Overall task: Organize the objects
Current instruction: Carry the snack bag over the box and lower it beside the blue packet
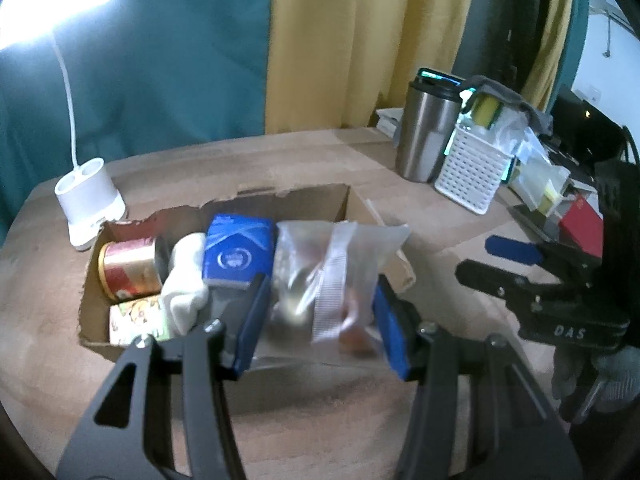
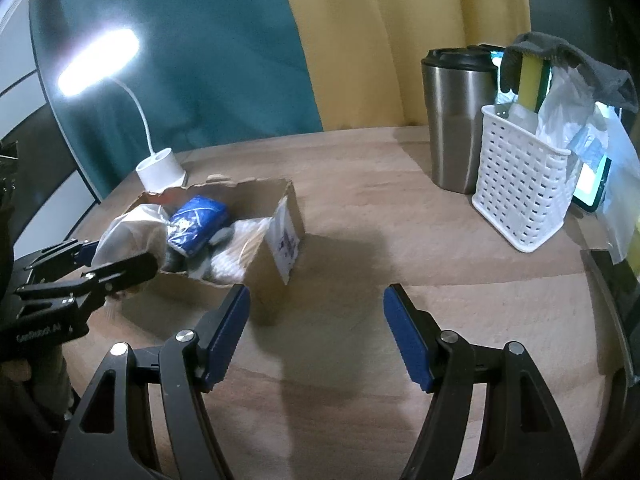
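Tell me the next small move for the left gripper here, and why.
Probably lift and pull back clear of the cardboard box. The left gripper has its jaws spread around the clear plastic bag, which seems to sit in the box beside the blue packet, so it looks released. The right gripper hangs open over bare table.

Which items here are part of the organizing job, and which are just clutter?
In the job:
- cardboard box
- clear plastic bag, between the left gripper's fingers
- blue packet, red tin, white sock, all in the box
- right gripper, open, holding nothing

Lying about:
- desk lamp
- steel tumbler
- white basket holding a sponge
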`<state>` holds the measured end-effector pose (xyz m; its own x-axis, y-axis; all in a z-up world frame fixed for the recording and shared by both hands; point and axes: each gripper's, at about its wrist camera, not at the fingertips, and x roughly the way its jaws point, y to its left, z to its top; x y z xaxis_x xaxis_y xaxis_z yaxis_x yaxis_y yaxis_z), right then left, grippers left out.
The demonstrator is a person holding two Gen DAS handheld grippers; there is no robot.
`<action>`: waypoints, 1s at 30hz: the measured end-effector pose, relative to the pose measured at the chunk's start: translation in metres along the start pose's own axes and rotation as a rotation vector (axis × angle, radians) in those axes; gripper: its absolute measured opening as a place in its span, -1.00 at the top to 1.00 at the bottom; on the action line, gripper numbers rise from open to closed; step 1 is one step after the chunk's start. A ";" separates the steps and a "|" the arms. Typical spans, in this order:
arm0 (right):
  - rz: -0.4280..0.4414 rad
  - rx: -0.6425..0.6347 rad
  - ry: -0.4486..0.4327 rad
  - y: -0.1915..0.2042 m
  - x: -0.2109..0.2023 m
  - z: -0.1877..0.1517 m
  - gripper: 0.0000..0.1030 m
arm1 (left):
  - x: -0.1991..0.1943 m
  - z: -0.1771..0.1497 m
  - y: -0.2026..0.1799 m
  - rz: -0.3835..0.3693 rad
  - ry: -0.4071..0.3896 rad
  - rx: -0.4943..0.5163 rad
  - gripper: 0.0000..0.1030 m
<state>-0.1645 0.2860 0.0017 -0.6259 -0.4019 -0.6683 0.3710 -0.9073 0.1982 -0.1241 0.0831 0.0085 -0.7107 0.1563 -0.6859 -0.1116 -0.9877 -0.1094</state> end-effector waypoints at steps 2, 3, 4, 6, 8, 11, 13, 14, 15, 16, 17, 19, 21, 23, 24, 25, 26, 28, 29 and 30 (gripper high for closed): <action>0.004 0.000 0.001 -0.003 0.002 0.002 -0.41 | 0.005 0.004 0.000 0.002 0.003 -0.007 -0.03; 0.008 -0.001 0.002 -0.005 0.004 0.003 -0.40 | 0.008 0.006 -0.001 0.007 0.005 -0.011 -0.03; 0.010 -0.002 0.003 -0.006 0.005 0.003 -0.40 | 0.010 0.007 0.000 0.009 0.005 -0.015 -0.03; 0.015 -0.004 0.004 -0.009 0.007 0.005 -0.41 | 0.015 0.010 -0.001 0.018 0.008 -0.021 -0.03; 0.022 -0.006 0.007 -0.012 0.010 0.007 -0.41 | 0.020 0.012 0.000 0.023 0.013 -0.029 -0.03; 0.029 -0.009 0.014 -0.017 0.015 0.009 -0.40 | 0.030 0.015 0.000 0.033 0.024 -0.039 -0.03; 0.035 -0.010 0.018 -0.020 0.019 0.011 -0.41 | 0.036 0.017 0.000 0.038 0.033 -0.048 -0.03; 0.038 -0.010 0.021 -0.022 0.020 0.011 -0.41 | 0.039 0.018 0.000 0.039 0.037 -0.053 -0.03; 0.041 -0.010 0.023 -0.023 0.022 0.012 -0.41 | 0.043 0.018 -0.001 0.042 0.040 -0.056 -0.03; 0.044 -0.010 0.026 -0.024 0.024 0.013 -0.41 | 0.047 0.019 -0.001 0.044 0.046 -0.058 -0.03; 0.047 -0.010 0.029 -0.025 0.025 0.013 -0.41 | 0.050 0.020 -0.001 0.046 0.050 -0.058 -0.03; 0.051 -0.012 0.034 -0.028 0.028 0.014 -0.41 | 0.058 0.021 0.000 0.051 0.064 -0.067 -0.03; 0.054 -0.010 0.041 -0.031 0.031 0.015 -0.41 | 0.063 0.021 0.001 0.058 0.068 -0.074 -0.03; 0.055 -0.010 0.046 -0.033 0.033 0.016 -0.41 | 0.067 0.021 0.001 0.074 0.068 -0.071 -0.03; 0.056 -0.011 0.048 -0.033 0.034 0.016 -0.41 | 0.068 0.021 0.002 0.078 0.071 -0.075 -0.03; 0.056 -0.012 0.051 -0.034 0.035 0.016 -0.41 | 0.069 0.021 0.002 0.080 0.072 -0.080 -0.03; 0.057 -0.012 0.053 -0.034 0.035 0.017 -0.41 | 0.069 0.020 0.003 0.084 0.073 -0.082 -0.03; 0.056 -0.015 0.058 -0.035 0.036 0.017 -0.41 | 0.069 0.020 0.002 0.088 0.074 -0.083 -0.04; 0.055 -0.016 0.060 -0.035 0.036 0.017 -0.41 | 0.069 0.020 0.002 0.088 0.076 -0.084 -0.05; 0.055 -0.017 0.060 -0.035 0.036 0.017 -0.41 | 0.068 0.020 0.002 0.083 0.078 -0.087 -0.05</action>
<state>-0.2117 0.3008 -0.0168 -0.5619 -0.4425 -0.6989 0.4155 -0.8816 0.2241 -0.1866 0.0919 -0.0237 -0.6582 0.0774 -0.7489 0.0084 -0.9939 -0.1100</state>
